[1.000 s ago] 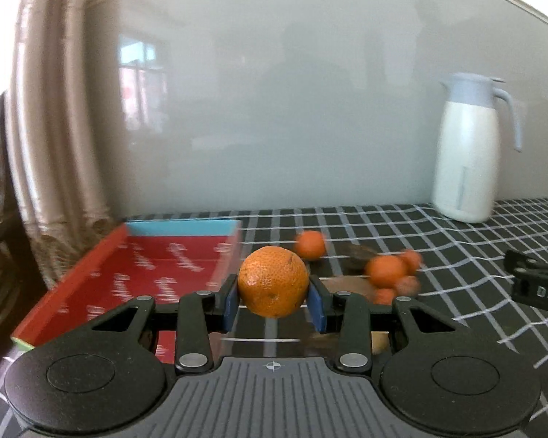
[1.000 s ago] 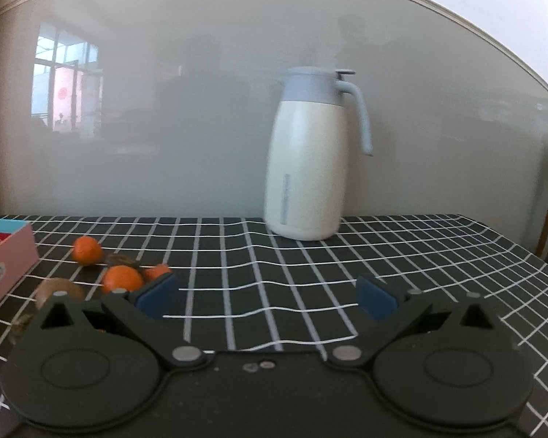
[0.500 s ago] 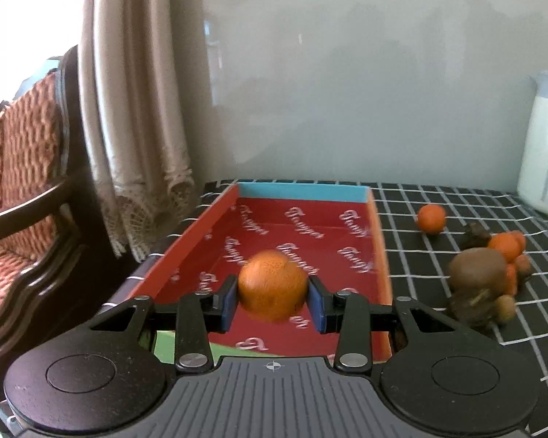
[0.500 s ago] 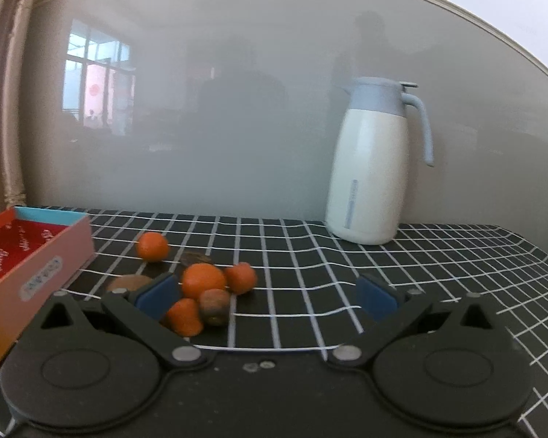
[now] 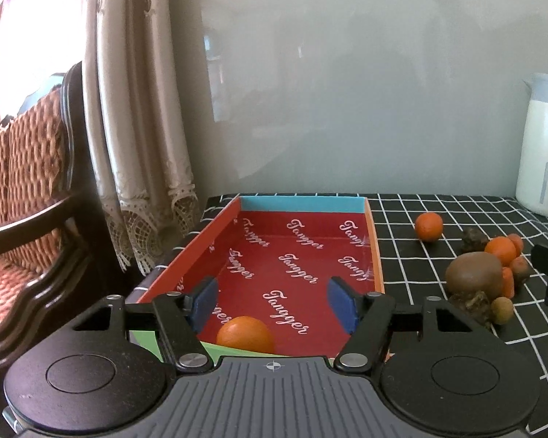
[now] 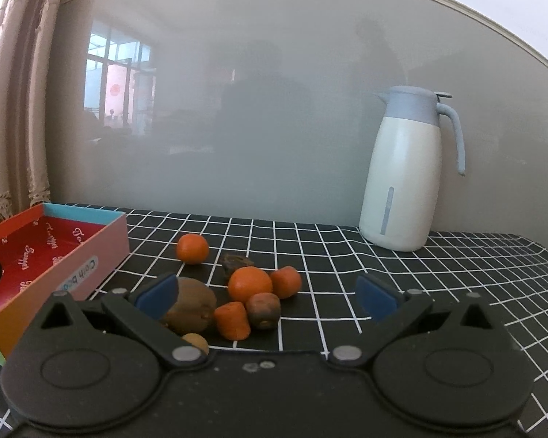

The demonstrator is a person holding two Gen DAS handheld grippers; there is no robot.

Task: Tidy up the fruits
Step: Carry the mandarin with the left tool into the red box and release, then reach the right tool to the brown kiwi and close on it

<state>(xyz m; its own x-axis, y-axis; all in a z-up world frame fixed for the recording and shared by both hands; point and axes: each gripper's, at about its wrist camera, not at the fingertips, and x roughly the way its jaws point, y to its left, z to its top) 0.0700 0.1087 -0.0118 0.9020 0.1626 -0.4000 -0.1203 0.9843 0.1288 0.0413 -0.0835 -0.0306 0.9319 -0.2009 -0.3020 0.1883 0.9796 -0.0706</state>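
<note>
In the red box, at its near end, lies the orange, low between the jaws of the left gripper but touching neither blue pad; the jaws have just been opening and stand released, nothing gripped. The orange sits nearer the left pad, partly hidden by the gripper body. Box: shallow cardboard, glossy red floor with white script print, light blue far wall, orange side walls, pink outer side in the right wrist view.

Right gripper jaws spread wide and empty, hovering over the fruit pile on the bench. Left pad is in front of a brown fuzzy kiwi. Beside it: a round mandarin, smaller orange pieces, a dull brown-orange fruit, a small tan round one, a dark wrinkled lump. One more mandarin lies apart, nearer the box.

Bench cloth: black with white grid. White smooth jug with pale blue lid and handle stands at the back by the grey glossy wall. Lace-edged curtain and a woven chair left of the box.
</note>
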